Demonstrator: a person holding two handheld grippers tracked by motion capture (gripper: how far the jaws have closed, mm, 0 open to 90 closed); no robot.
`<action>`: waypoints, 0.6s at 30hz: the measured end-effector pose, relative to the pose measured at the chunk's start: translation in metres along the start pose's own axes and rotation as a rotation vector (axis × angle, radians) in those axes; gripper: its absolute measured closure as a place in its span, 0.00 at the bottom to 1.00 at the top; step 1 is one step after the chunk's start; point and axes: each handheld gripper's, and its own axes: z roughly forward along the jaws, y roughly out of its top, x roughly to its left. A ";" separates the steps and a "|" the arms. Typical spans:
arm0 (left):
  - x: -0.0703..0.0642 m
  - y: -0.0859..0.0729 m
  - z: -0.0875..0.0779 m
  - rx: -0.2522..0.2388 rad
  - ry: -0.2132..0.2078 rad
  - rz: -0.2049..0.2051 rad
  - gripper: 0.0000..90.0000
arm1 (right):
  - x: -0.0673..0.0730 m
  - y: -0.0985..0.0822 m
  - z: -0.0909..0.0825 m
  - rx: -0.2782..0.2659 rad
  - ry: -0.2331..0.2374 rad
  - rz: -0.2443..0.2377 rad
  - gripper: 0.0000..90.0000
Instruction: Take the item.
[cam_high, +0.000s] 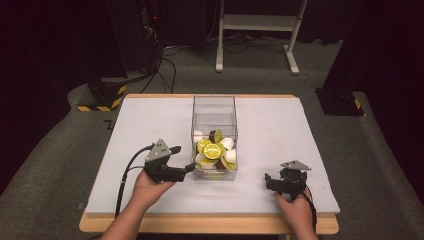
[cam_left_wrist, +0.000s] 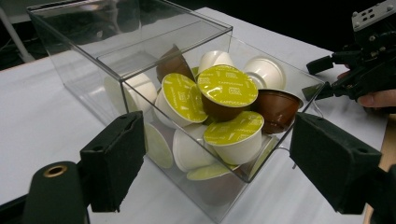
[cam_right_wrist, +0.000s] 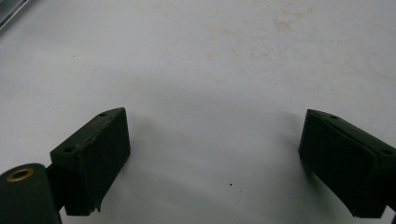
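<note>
A clear plastic box (cam_high: 214, 100) stands in the middle of the white tabletop (cam_high: 145, 125). It holds several coffee capsules (cam_high: 212, 150) with yellow-green lids and white or brown bodies. My left gripper (cam_high: 183, 158) is held just left of the box's near end, pointing at it, open. In the left gripper view the box (cam_left_wrist: 70, 32) and its capsules (cam_left_wrist: 227, 86) stand just ahead of the open left gripper (cam_left_wrist: 217, 135), with nothing between the pads. My right gripper (cam_high: 269, 181) rests open near the front right of the table, over bare tabletop (cam_right_wrist: 210, 56). The right gripper (cam_right_wrist: 217, 116) holds nothing and also appears beyond the box (cam_left_wrist: 316, 78).
The table's wooden front edge (cam_high: 210, 224) runs by the person's forearms. Grey carpet surrounds the table. A white stand's legs (cam_high: 292, 55) are behind it, and a black base with yellow-black tape (cam_high: 102, 97) sits at the back left. A black cable (cam_high: 125, 175) trails from the left gripper.
</note>
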 end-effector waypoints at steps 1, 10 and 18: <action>-0.001 0.001 0.001 0.005 -0.002 0.006 0.21 | 0.000 0.000 0.000 0.000 -0.001 0.000 0.10; -0.007 0.003 0.011 0.004 -0.018 0.001 0.21 | 0.000 0.000 0.000 0.001 0.000 0.001 0.10; -0.010 0.002 0.018 0.017 -0.025 0.006 0.21 | 0.000 0.000 0.000 0.001 0.000 0.001 0.10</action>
